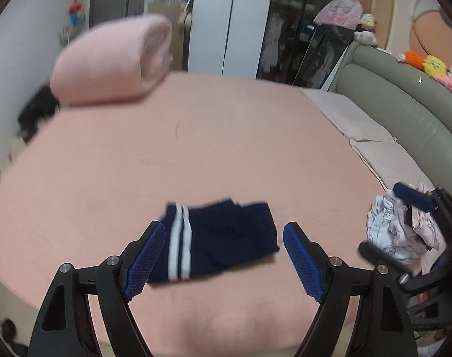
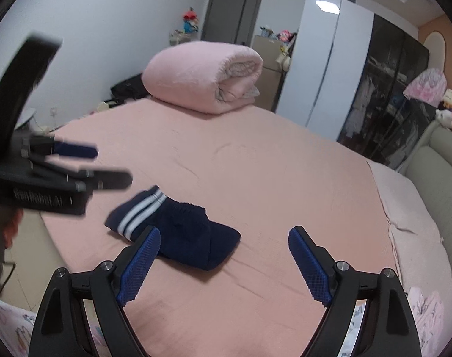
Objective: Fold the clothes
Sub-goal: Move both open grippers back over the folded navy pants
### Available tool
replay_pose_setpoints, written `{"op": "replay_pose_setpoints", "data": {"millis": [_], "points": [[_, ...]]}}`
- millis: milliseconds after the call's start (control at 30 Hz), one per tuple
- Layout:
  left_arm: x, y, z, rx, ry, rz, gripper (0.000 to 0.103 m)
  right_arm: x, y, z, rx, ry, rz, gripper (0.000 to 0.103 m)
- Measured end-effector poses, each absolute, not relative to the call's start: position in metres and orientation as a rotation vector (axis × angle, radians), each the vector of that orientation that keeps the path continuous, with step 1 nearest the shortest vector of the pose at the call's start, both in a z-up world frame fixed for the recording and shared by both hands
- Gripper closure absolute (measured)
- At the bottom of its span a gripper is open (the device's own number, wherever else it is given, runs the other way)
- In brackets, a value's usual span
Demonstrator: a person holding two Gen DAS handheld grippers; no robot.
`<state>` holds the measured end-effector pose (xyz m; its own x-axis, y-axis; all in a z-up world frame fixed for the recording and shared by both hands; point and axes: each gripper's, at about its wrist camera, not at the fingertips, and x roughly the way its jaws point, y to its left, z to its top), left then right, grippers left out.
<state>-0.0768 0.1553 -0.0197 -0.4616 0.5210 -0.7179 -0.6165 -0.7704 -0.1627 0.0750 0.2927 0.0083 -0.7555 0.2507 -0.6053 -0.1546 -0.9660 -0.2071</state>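
We look over a wide bed (image 2: 270, 163) under a pink sheet, with a rolled pink quilt (image 2: 202, 80) at its far edge. Near the bed's near edge lie folded navy shorts (image 2: 178, 232) with white side stripes, flat on the sheet. Our left gripper (image 1: 223, 255) hangs above them with its jaws spread wide and empty, the shorts showing between the blue pads. Our right gripper (image 2: 223, 261) is likewise released, the shorts lying by its left finger. At the bed's right edge a heap of pale printed clothes (image 1: 398, 232) is partly covered by the right gripper's frame; motion blur smears it.
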Motion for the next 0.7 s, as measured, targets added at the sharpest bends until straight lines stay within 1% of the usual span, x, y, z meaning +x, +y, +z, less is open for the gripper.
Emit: {"op": "replay_pose_setpoints", "data": {"millis": [67, 133, 167, 200, 300, 600, 700], "points": [[-0.086, 0.154, -0.037, -1.113, 0.107, 2.189, 0.021, 0.071, 0.292, 0.003, -0.997, -0.221, 2.724, 0.015], [-0.093, 0.149, -0.051, -1.147, 0.025, 2.144, 0.012, 0.067, 0.291, -0.002, -1.015, -0.227, 2.71, 0.015], [-0.096, 0.145, -0.057, -1.159, -0.02, 2.129, 0.003, 0.065, 0.291, -0.004, -1.024, -0.228, 2.699, 0.015], [-0.098, 0.142, -0.064, -1.181, -0.067, 2.119, 0.0, 0.062, 0.29, -0.008, -1.037, -0.223, 2.686, 0.015], [-0.103, 0.131, -0.083, -1.254, -0.211, 2.092, 0.0, 0.053, 0.289, -0.019, -1.057, -0.183, 2.664, 0.015], [-0.118, 0.1, -0.141, -1.453, -0.648, 1.968, 0.0, 0.034, 0.284, -0.051, -1.141, 0.122, 2.653, 0.015], [-0.119, 0.099, -0.151, -1.481, -0.717, 1.933, 0.0, 0.033, 0.283, -0.055, -1.139, 0.189, 2.639, 0.015]]}}
